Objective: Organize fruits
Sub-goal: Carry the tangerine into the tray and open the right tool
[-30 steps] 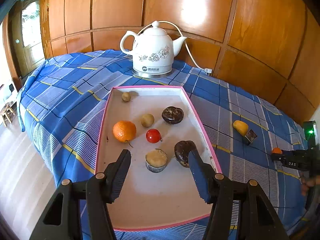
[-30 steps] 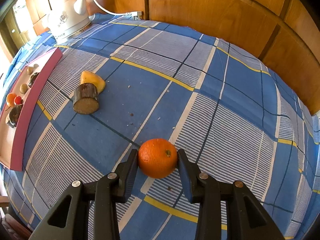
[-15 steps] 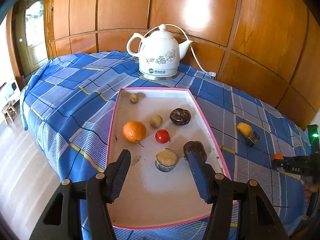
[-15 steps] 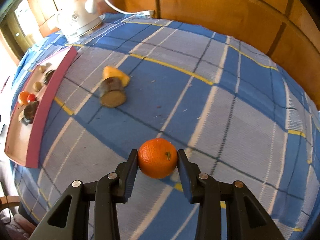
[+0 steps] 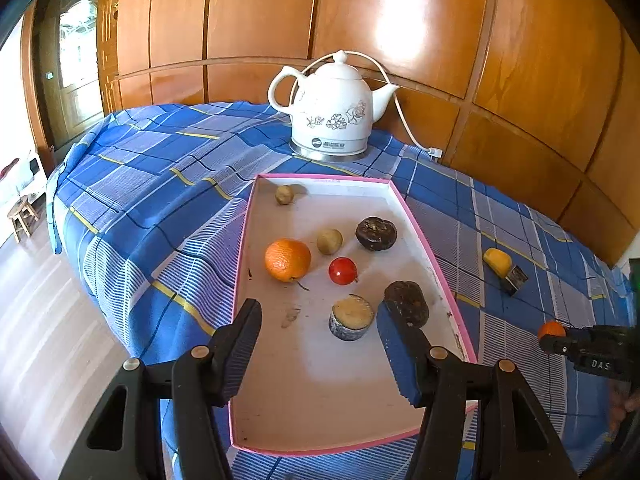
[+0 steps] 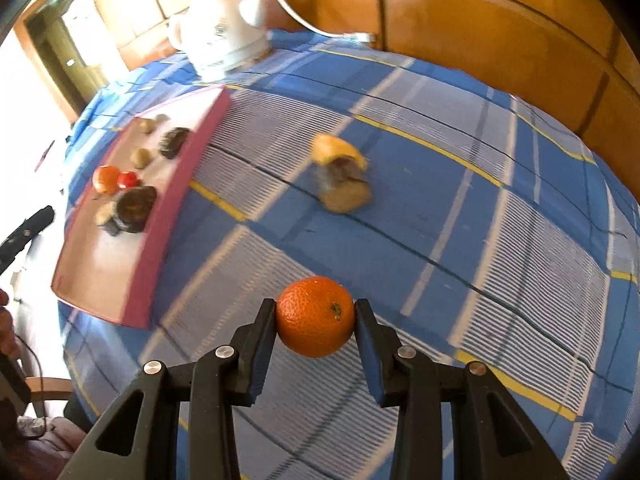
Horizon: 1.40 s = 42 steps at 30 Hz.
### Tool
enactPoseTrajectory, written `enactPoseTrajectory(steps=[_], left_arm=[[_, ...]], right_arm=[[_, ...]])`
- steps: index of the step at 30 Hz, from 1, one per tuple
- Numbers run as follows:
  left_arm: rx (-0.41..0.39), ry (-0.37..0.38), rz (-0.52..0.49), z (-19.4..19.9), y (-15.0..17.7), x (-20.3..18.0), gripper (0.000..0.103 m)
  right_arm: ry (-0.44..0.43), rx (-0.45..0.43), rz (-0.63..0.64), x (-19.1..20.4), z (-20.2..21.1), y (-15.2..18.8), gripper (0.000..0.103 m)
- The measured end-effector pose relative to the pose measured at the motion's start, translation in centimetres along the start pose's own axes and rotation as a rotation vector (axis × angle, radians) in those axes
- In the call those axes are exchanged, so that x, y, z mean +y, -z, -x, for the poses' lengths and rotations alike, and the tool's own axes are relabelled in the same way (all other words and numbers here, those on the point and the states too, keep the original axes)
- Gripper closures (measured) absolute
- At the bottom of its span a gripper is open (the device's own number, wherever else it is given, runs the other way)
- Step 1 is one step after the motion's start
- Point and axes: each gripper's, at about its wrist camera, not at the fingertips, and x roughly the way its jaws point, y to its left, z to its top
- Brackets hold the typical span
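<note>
My right gripper (image 6: 315,322) is shut on an orange mandarin (image 6: 315,316) and holds it above the blue checked cloth; the mandarin also shows in the left wrist view (image 5: 551,329). A pink-rimmed tray (image 5: 420,232) holds an orange (image 5: 287,259), a red tomato (image 5: 342,271), two dark fruits (image 5: 376,233), small brown fruits (image 5: 329,241) and a cut round piece (image 5: 352,317). My left gripper (image 5: 318,344) is open and empty above the tray's near half. A yellow fruit (image 6: 336,150) and a brown cut piece (image 6: 344,188) lie on the cloth, right of the tray.
A white kettle (image 5: 334,110) with its cord stands behind the tray by the wood-panelled wall (image 5: 400,20). The cloth-covered table drops off at the left to a wooden floor (image 5: 44,320). The tray (image 6: 168,200) lies left of the right gripper.
My right gripper has lifted the mandarin off the cloth and swung left toward the tray. My left gripper has drawn back and up from the tray, still open.
</note>
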Motion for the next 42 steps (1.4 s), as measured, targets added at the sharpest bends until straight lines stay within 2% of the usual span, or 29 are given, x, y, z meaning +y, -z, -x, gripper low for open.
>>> enactPoseTrajectory(steps=[12, 28, 33, 40, 42], left_arm=[[0.000, -0.014, 0.022, 0.0, 0.2, 1.2, 0.042], [0.004, -0.032, 0.063, -0.2, 0.3, 2.9, 0.042], [0.009, -0.039, 0.074, -0.4, 0.4, 3.5, 0.042], [0.023, -0.040, 0.075, -0.7, 0.7, 3.7, 0.042], [0.027, -0.041, 0.076, -0.8, 0.7, 3.8, 0.042]], right_arm=[[-0.105, -0.054, 0.094, 6.4, 0.1, -4.0, 0.064], [-0.185, -0.099, 0.128, 11.7, -0.7, -8.1, 0.064], [-0.194, -0.077, 0.122, 13.1, -2.7, -9.4, 0.064], [-0.178, 0.000, 0.094, 13.8, -7.2, -10.5, 0.063], [-0.169, -0.008, 0.098, 13.8, -7.4, -10.5, 0.062]])
